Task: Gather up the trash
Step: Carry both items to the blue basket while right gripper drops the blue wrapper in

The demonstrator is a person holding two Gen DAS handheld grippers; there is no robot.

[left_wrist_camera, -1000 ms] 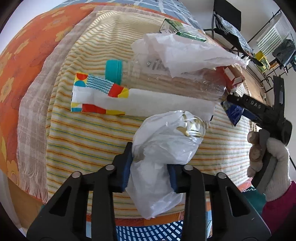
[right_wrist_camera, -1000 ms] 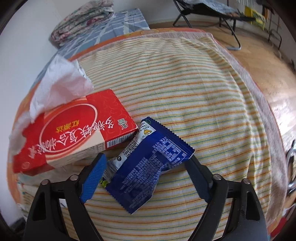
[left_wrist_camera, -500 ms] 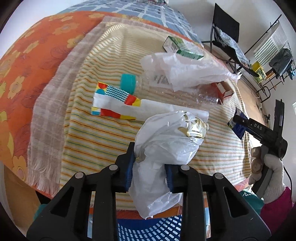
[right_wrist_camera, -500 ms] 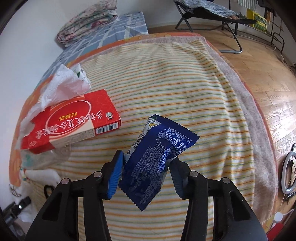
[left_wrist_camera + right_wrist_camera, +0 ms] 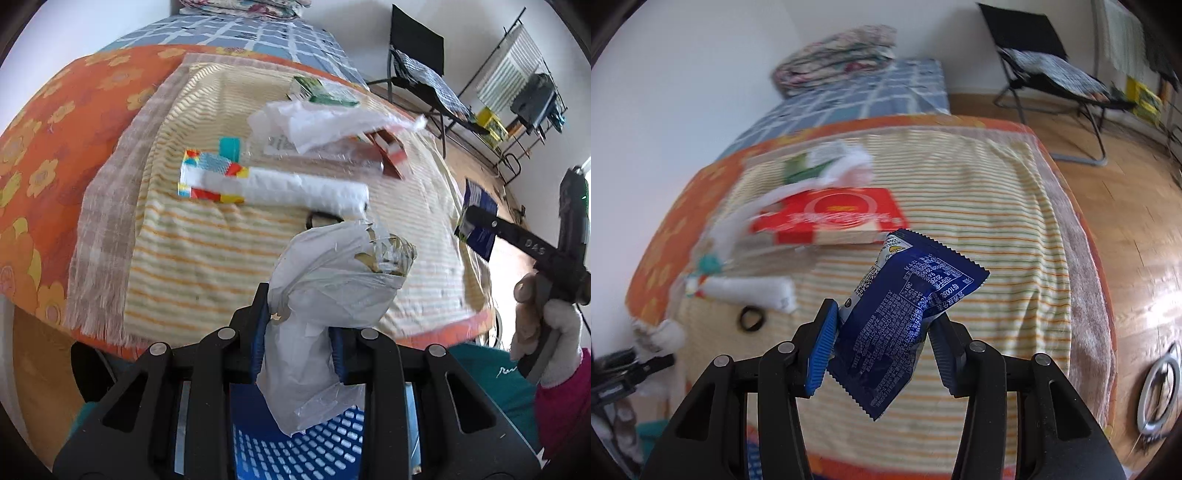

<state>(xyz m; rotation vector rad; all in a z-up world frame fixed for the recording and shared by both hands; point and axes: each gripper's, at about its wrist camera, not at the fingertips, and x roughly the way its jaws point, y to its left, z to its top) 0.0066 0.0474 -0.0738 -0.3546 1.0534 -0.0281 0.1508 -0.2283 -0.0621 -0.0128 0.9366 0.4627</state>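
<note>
My left gripper [image 5: 295,332] is shut on a crumpled white plastic bag [image 5: 332,280] with gold foil at its top, held off the table's near edge above a blue perforated basket [image 5: 295,450]. My right gripper [image 5: 882,332] is shut on a blue snack wrapper [image 5: 908,317], lifted above the striped cloth [image 5: 979,206]; it also shows in the left wrist view [image 5: 478,225]. On the table lie a red box [image 5: 831,218], a clear bottle with a teal cap [image 5: 229,147], a white roll with a coloured end [image 5: 273,184], a white plastic sheet [image 5: 332,122] and a green carton [image 5: 325,94].
A small black ring [image 5: 751,318] lies on the cloth near the white roll. An orange flowered cloth [image 5: 55,129] covers the table's left side. A black folding chair [image 5: 1045,66] stands on the wooden floor [image 5: 1137,206] behind. A checked bed [image 5: 868,99] lies beyond the table.
Both grippers have pulled back and up from the table with their loads. The right gripper closed on the blue wrapper and lifted it. The blue basket now shows below the left gripper.
</note>
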